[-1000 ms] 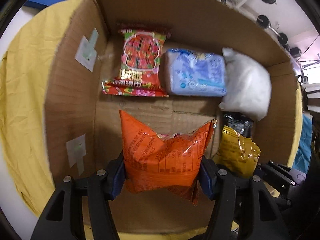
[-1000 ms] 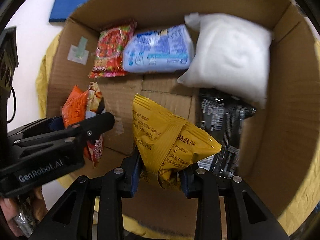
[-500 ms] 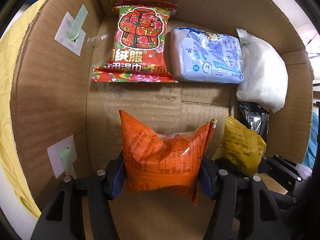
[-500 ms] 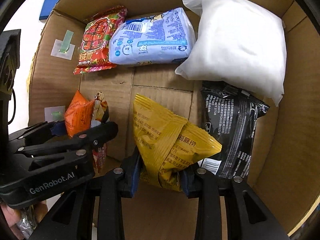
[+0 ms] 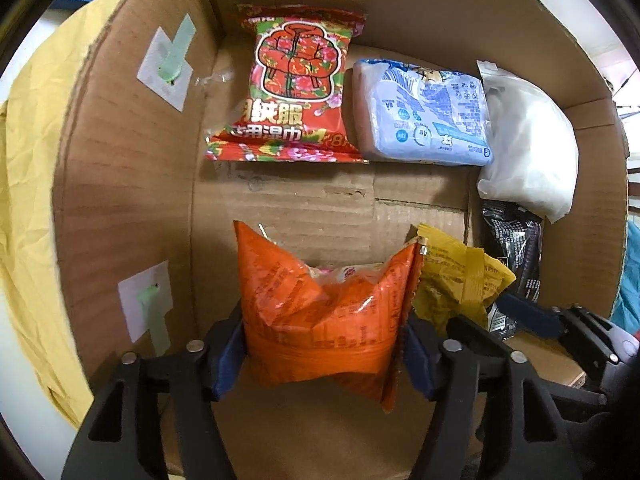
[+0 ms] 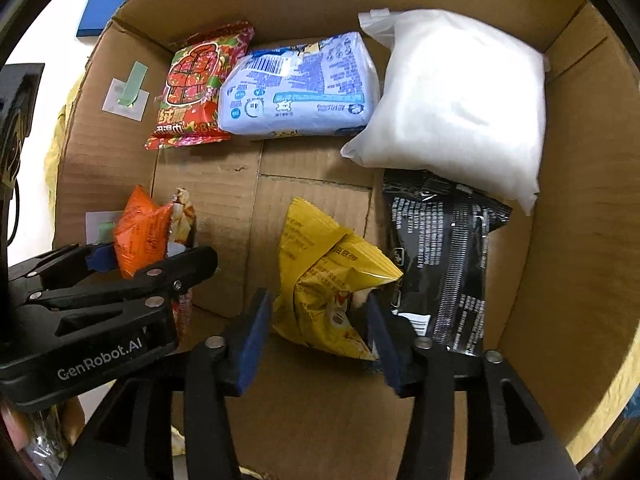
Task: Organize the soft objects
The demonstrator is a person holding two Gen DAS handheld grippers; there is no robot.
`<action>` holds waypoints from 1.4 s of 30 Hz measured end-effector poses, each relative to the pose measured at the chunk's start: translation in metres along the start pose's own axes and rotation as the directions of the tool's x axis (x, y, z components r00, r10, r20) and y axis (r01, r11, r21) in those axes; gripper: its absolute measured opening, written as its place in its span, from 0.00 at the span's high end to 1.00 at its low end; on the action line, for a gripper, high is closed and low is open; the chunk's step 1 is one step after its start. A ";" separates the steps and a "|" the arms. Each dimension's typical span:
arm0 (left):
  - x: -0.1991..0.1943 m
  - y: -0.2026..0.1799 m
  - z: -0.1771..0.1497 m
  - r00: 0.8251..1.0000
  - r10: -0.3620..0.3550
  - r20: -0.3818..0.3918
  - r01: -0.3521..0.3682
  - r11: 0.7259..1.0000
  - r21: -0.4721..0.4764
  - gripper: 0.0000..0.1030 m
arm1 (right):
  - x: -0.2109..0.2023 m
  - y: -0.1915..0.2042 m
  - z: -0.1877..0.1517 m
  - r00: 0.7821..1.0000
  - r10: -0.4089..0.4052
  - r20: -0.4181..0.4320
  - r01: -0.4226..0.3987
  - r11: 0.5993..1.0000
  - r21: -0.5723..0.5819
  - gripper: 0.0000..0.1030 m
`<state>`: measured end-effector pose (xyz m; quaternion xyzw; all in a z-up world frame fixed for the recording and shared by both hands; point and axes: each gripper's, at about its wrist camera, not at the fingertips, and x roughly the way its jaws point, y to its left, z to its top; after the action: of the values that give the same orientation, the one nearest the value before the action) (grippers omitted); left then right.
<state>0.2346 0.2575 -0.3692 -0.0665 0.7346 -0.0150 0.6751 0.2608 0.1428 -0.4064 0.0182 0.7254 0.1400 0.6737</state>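
Observation:
An orange snack packet [image 5: 324, 312] stands upright between the pads of my left gripper [image 5: 322, 360], low in the cardboard box [image 5: 132, 200]. The jaws are opening, but both pads still touch the packet's sides. In the right wrist view a yellow snack packet [image 6: 328, 272] lies on the box floor between the fingers of my right gripper [image 6: 316, 320]. Those jaws are also opening, and the left pad stands clear of the packet. The left gripper [image 6: 152, 256] with the orange packet [image 6: 140, 232] shows at that view's left edge.
Along the far wall of the box lie a red wet-wipes pack [image 5: 296, 92], a blue-and-white pack [image 5: 424, 116] and a white pouch [image 6: 460, 96]. A black packet [image 6: 444, 248] lies right of the yellow one. A yellow cloth [image 5: 32, 160] lies under the box.
Both grippers have sunk deeper into the box. The right jaws, shut on the yellow packet before, have spread off it. The left jaws have widened slightly around the orange packet.

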 end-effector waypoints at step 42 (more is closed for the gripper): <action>-0.238 -0.047 -0.132 0.885 0.022 0.465 -0.041 0.999 0.030 0.02 | -0.264 -0.039 -0.147 0.908 -0.142 0.393 0.114 0.989 0.093 0.00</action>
<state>0.1260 0.2299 -0.1171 -0.0431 0.5523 -0.0018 0.8325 0.1473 0.0220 -0.1511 0.0218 0.5769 0.0641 0.8140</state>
